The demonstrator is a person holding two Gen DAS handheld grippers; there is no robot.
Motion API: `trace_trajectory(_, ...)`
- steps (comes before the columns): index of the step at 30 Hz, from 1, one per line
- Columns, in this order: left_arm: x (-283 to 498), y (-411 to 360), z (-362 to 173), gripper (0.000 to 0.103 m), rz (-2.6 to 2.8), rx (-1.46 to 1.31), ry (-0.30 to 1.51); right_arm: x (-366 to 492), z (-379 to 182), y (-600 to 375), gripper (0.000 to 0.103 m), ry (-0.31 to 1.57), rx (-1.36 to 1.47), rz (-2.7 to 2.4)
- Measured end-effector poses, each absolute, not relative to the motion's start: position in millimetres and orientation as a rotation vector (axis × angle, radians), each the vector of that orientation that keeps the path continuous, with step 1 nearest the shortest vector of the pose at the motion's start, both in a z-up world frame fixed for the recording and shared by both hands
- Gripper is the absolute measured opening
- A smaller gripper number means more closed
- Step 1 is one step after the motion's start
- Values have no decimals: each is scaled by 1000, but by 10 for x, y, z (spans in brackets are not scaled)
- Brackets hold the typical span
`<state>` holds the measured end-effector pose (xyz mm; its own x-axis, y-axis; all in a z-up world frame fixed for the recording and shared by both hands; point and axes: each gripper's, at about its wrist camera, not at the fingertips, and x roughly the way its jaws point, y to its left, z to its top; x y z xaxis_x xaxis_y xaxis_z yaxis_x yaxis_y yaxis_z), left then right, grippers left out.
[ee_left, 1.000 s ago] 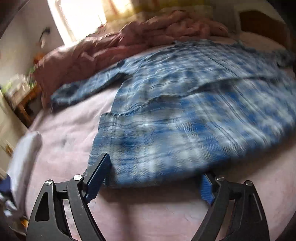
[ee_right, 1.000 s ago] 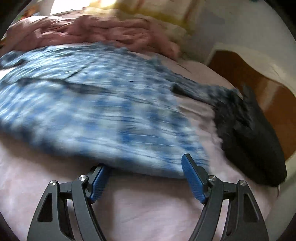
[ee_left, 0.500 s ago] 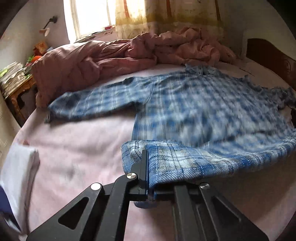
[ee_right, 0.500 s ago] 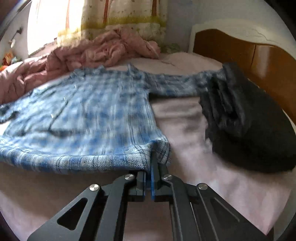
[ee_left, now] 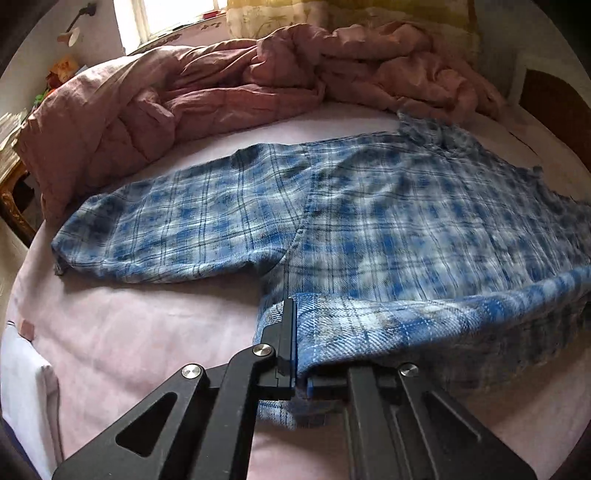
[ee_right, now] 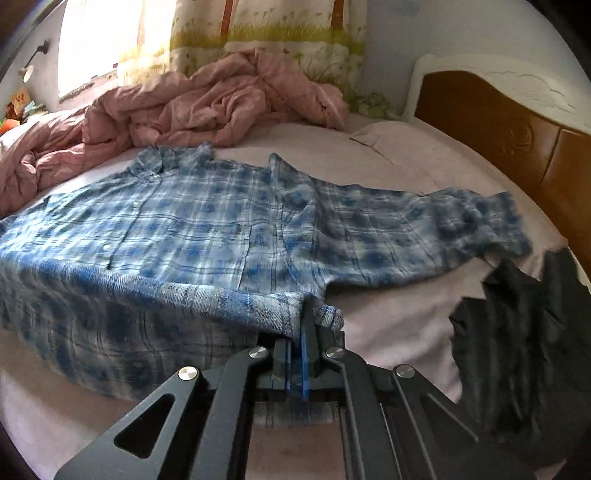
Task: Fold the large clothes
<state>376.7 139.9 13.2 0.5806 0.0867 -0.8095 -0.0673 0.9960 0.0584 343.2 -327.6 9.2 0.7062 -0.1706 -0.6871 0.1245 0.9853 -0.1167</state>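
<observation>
Blue plaid shirt (ee_left: 388, 206) lies spread across the pink bed sheet (ee_left: 129, 332), its collar toward the rumpled pink quilt (ee_left: 221, 81) at the far edge. The left gripper (ee_left: 295, 343) and right gripper (ee_right: 301, 332) each pinch a hem corner, raised and turned over. A dark garment (ee_right: 517, 350) lies at the sheet's headboard-side edge.

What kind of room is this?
Most likely a bedroom: a bed with a pink sheet, a wooden headboard, a rumpled pink duvet, and a curtained window.
</observation>
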Motion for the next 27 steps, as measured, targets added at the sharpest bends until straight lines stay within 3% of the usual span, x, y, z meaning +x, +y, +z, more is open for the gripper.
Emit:
trace_trajectory(11,4090,1428,-35,9,106,-27,941,3921,-121,-3341,4,829,-24,-158)
trace_trajectory(13,4129,1437,-88,21,134,-20,947,3990,-143,-3352,4,836,-20,-163)
trace_trajectory(16,4130,1451,-119,29,133,-14,929,4093,-178,-3333,4,835,-58,-181)
trace_trajectory(17,4100,1456,-93,43,146,-5,909,4116,-188,-3332,4,843,-54,-179)
trace_trajectory(18,4066,1461,-57,64,169,14,884,4118,-178,-3332,5,844,-48,-178)
trace_trajectory(20,3977,1465,44,91,220,69,830,4083,-122,-3331,17,828,-50,-187)
trace_trajectory(21,3938,1477,86,94,231,77,818,4042,-72,-3346,33,806,-50,-205)
trace_trajectory(22,3904,1503,126,94,224,64,820,4010,-29,-3365,59,789,-47,-223)
trace_trajectory(24,3843,1565,191,94,203,16,836,3897,101,-3430,83,729,-33,-272)
trace_trajectory(27,3696,1614,316,96,186,-15,810,3722,290,-3527,83,670,-17,-309)
